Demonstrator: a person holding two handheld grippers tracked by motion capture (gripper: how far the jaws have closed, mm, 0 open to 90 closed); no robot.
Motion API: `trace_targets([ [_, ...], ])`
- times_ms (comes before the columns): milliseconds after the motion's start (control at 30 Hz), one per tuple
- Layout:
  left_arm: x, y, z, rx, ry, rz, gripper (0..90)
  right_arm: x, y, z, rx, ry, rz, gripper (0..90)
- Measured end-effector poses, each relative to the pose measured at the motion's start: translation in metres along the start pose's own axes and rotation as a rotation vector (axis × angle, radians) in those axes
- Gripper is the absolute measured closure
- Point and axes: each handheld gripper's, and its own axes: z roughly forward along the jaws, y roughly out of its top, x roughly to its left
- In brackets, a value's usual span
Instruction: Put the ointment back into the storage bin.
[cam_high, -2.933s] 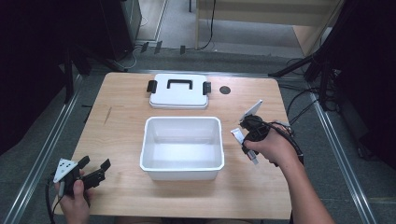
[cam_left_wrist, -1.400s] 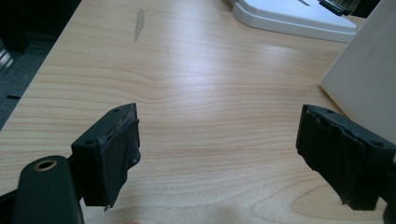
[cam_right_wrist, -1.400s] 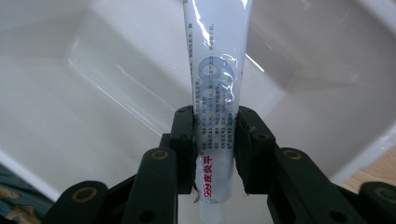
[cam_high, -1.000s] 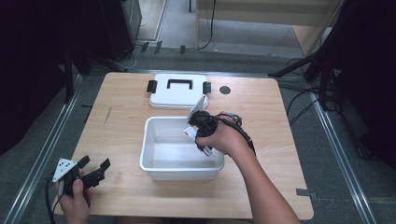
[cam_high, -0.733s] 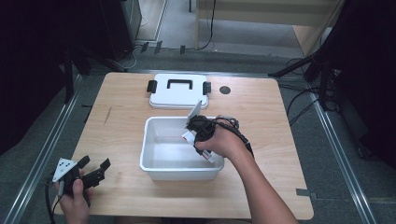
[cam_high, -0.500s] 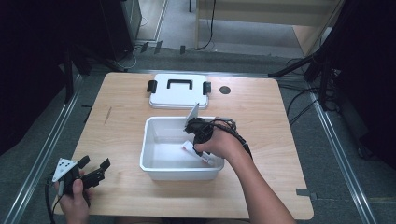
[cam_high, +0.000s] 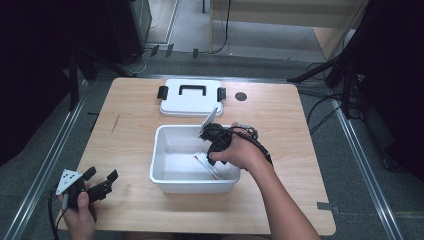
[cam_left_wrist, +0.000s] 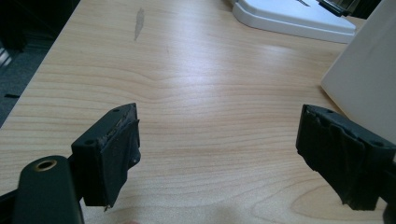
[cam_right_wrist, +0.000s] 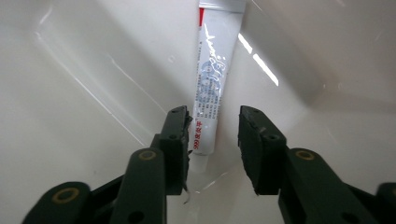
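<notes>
A white tube with red and blue print (cam_right_wrist: 212, 88) lies on the floor of the white plastic bin (cam_right_wrist: 93, 70), by a corner. My right gripper (cam_right_wrist: 214, 116) is lowered into the bin, its jaws apart on either side of the tube's near end, open and not squeezing it. From above, the right gripper (cam_high: 211, 152) dips into the bin (cam_high: 159, 150) at its right side, over the tube (cam_high: 205, 164). Near the table's front left corner my left gripper (cam_high: 101, 175) rests open and holds nothing; its jaws (cam_left_wrist: 219, 135) frame bare wood.
The bin's white lid (cam_high: 191, 97) with black handle and clasps lies behind the bin at the table's back edge. A small dark hole (cam_high: 241, 96) sits right of it. The bin's outer wall (cam_left_wrist: 369, 84) rises to the right of the left gripper.
My right gripper carried the tube from right of the bin over its rim and down inside. Its jaws now stand apart around the tube on the floor. The left gripper stayed still.
</notes>
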Motion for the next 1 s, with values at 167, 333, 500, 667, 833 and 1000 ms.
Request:
trace_targets([
  [167,0.000,0.000,0.000,0.001,0.000,0.001,14.4,0.002,-0.007,-0.012,-0.049,-0.005,-0.043,44.3],
  [333,0.000,0.000,0.000,0.000,0.001,0.000,14.4,0.004,-0.014,-0.027,-0.117,-0.047,-0.068,26.7],
  [500,0.000,0.000,0.000,0.000,0.000,-0.001,14.4,0.001,-0.023,-0.043,-0.157,-0.072,-0.081,13.3],
  [667,0.000,0.000,0.000,0.000,0.000,-0.001,14.4,-0.007,-0.035,-0.056,-0.159,-0.091,-0.047,4.7],
  [833,0.000,0.000,0.000,0.000,-0.001,0.000,14.4,-0.018,-0.050,-0.063,-0.164,-0.130,-0.029,1.7],
  [1000,0.000,0.000,0.000,0.001,-0.001,0.001,14.4,-0.028,-0.067,-0.069,-0.200,-0.135,0.000,0.4],
])
